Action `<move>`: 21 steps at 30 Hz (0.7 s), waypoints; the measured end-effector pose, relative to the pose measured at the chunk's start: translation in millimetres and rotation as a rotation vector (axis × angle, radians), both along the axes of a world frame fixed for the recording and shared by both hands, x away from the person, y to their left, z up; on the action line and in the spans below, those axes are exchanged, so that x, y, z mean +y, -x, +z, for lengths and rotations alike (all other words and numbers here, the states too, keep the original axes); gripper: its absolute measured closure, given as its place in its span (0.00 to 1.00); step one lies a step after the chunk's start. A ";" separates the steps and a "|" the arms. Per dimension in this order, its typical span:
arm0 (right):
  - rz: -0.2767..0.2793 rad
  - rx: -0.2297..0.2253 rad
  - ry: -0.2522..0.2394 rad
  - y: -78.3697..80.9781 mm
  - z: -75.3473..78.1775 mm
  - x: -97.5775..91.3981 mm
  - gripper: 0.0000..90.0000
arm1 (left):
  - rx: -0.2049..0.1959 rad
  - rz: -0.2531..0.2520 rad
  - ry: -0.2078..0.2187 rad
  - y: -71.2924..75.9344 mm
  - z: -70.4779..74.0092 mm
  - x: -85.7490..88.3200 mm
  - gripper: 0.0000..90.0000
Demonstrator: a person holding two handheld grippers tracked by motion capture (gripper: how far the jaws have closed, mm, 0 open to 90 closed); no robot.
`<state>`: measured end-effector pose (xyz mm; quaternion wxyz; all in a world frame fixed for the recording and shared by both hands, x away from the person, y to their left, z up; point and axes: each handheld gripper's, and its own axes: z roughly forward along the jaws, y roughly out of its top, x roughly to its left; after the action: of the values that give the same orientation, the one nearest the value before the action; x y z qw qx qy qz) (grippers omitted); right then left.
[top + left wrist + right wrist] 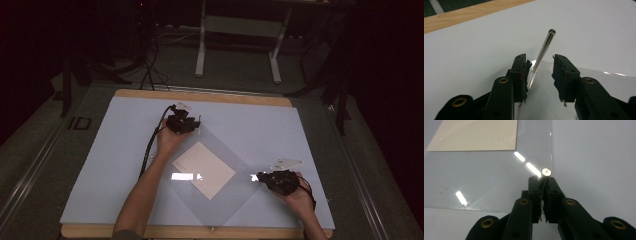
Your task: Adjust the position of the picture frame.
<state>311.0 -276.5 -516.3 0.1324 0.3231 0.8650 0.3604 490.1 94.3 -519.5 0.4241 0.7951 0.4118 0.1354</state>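
Right gripper, frame centre, clamped on metal rod over clear sheet; left gripper spread around second rod, unpinched.

The room around the pale blue-white table top lies in deep dimness, its edges falling to near black in the high view, which is soft and grainy. Overhead light strikes the clear plastic sheet and throws bright rectangular glare patches near the cream paper card. In the right gripper view those patches flare white, and the shiny metal rod tip gleams. The nearest black parts at the bottom of both gripper views are blurred.
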 end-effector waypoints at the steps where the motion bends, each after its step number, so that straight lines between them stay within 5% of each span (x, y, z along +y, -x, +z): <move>1: 0.000 -0.001 -0.001 -0.1 -0.1 -0.2 0.94 | -0.017 0.000 0.003 -4.1 -0.3 -5.9 0.73; 8: -0.011 0.004 -0.020 0.4 -1.4 -1.3 0.94 | 0.032 0.008 -0.005 -17.8 -8.5 -20.0 0.83; 13: -0.034 -0.026 -0.031 4.5 -4.9 -0.7 0.94 | 0.029 0.014 -0.027 -19.8 -14.4 -22.1 0.90; 21: -0.066 -0.006 -0.042 5.9 -11.6 -0.7 0.94 | 0.020 0.005 -0.055 -19.5 -14.4 -23.2 0.90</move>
<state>305.2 -277.2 -527.9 0.1398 0.3529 0.8457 0.3750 509.6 71.1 -534.0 0.3976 0.8068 0.4141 0.1397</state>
